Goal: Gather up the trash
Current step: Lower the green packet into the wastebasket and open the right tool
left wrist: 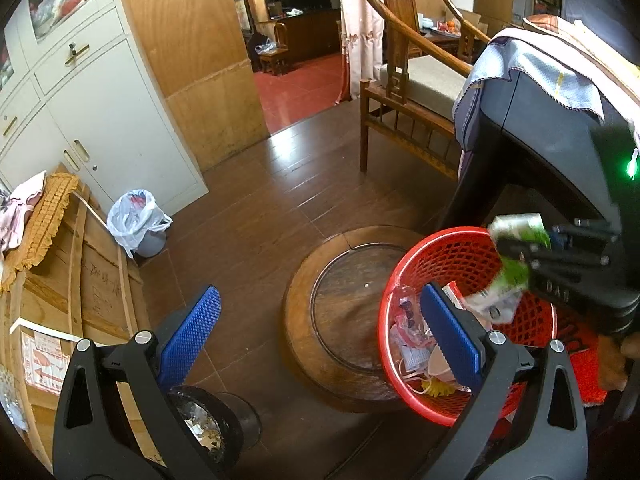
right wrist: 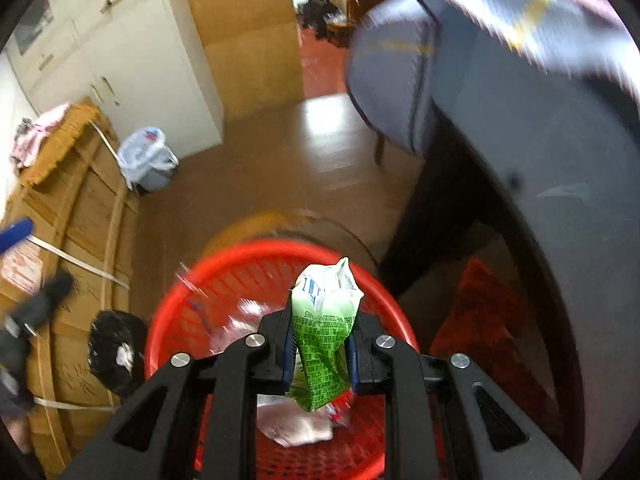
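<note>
A red mesh basket (left wrist: pixel 448 258) stands on the floor against a round wooden stool (left wrist: pixel 340 320), with wrappers and paper scraps inside. My right gripper (left wrist: pixel 520 254) comes in from the right above the basket, shut on a crumpled green and white drink carton (left wrist: pixel 520 226). In the right wrist view the carton (right wrist: pixel 324 328) is pinched between the blue pads of the right gripper (right wrist: pixel 320 344), directly over the basket (right wrist: pixel 256 250). My left gripper (left wrist: pixel 320 320) is open and holds nothing; its right pad (left wrist: pixel 452 332) hangs in front of the basket's near left side.
A black round roll (left wrist: pixel 212 424) lies on a strapped wooden crate (left wrist: pixel 92 292) at the left. A bin lined with a white bag (left wrist: pixel 138 220) stands by the white cabinet (left wrist: pixel 100 120). A dark table with a cloth (left wrist: pixel 552 120) overhangs the basket; a wooden chair (left wrist: pixel 408 92) stands behind.
</note>
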`<state>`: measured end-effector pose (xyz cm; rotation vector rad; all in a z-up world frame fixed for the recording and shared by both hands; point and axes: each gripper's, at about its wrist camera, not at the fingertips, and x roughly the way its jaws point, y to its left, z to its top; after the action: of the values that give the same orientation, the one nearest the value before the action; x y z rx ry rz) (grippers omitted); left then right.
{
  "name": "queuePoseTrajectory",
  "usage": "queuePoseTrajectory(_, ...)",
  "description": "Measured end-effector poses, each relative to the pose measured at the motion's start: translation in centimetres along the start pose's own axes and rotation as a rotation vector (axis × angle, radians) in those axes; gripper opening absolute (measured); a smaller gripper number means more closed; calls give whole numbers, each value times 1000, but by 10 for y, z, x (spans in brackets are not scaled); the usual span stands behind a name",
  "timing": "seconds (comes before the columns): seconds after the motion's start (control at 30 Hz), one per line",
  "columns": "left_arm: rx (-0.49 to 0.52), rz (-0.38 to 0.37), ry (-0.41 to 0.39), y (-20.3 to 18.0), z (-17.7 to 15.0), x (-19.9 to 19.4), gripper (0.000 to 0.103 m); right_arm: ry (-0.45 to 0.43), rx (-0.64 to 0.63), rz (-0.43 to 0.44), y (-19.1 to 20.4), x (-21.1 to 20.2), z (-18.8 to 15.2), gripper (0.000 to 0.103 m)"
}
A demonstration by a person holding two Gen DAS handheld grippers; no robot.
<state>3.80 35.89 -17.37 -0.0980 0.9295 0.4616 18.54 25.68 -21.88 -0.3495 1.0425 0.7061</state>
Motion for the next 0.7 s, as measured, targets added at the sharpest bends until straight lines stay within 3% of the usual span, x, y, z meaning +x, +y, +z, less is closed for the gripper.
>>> queuePoseTrajectory(0.4, 18, -20, 27, -2, -2, 4, 96, 155, -42, 11, -1, 21, -39, 17)
queuePoseTrajectory(0.5, 22, -59, 46, -4, -3, 4, 96, 156, -33, 11, -2, 15, -46, 17)
queuePoseTrajectory(0.7, 90, -177, 156, -28, -25, 14, 96, 119, 18, 4, -18, -8, -46, 15)
